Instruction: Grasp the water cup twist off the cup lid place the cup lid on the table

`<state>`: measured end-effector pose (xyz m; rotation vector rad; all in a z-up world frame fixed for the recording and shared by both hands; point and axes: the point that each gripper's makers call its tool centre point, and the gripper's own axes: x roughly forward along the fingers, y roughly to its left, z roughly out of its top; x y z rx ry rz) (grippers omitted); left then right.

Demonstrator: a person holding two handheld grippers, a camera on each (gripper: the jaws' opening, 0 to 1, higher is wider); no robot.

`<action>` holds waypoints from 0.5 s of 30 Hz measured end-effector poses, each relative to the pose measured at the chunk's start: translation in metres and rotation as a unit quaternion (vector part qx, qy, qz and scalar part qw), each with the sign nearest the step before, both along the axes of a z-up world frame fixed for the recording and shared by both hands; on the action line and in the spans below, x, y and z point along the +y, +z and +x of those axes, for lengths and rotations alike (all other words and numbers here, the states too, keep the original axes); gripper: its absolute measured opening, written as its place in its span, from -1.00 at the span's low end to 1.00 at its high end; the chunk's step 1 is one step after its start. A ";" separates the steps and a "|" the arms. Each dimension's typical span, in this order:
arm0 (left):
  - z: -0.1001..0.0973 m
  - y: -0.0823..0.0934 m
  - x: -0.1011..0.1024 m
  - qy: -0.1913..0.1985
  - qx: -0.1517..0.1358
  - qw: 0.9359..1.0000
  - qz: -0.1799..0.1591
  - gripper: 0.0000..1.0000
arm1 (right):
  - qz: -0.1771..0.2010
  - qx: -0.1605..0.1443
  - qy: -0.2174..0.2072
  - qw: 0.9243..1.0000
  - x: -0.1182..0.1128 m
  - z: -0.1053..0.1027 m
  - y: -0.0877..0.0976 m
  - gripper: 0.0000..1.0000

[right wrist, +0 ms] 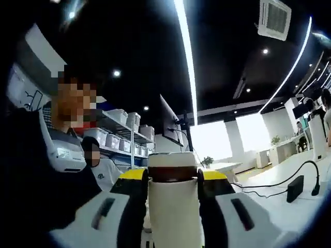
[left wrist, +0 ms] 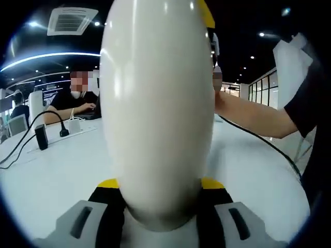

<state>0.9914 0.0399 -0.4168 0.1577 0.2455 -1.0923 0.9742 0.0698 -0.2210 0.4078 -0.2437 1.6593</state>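
The white water cup (left wrist: pixel 158 103) takes up the middle of the left gripper view, standing above the white table (left wrist: pixel 57 170). My left gripper (left wrist: pixel 160 184) is shut on its lower body, a yellow-tipped fingertip (left wrist: pixel 107 184) on each side. At the cup's far end a yellow tip of the right gripper (left wrist: pixel 207 14) peeks out. In the right gripper view the cup lid (right wrist: pixel 172 159) sits above a dark band on the cup's white body (right wrist: pixel 173 217). My right gripper (right wrist: pixel 173 176) is shut on the lid, its fingertips (right wrist: pixel 133 174) pressing both sides.
A black cable with adapters (left wrist: pixel 41 135) lies on the table at the left, near a seated person (left wrist: pixel 77 98). A person's forearm (left wrist: pixel 253 116) reaches in from the right. Another black cable and adapter (right wrist: pixel 295 187) lie on the table; shelves with bins (right wrist: pixel 121 134) stand behind.
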 end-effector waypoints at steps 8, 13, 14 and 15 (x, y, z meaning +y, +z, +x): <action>-0.004 0.000 -0.001 -0.002 0.000 1.000 0.000 0.10 | -0.011 -0.011 -0.009 1.000 0.002 -0.005 -0.002 -0.12; -0.006 0.001 -0.002 -0.003 0.000 1.000 0.000 0.10 | -0.029 -0.020 -0.032 0.999 0.005 -0.007 -0.003 0.07; -0.006 0.001 -0.002 -0.002 0.000 1.000 0.000 0.10 | -0.036 -0.026 -0.041 0.998 0.006 -0.007 -0.004 0.07; -0.007 0.001 -0.003 -0.002 0.000 1.000 0.000 0.10 | -0.040 -0.029 -0.046 0.998 0.006 -0.006 -0.004 0.07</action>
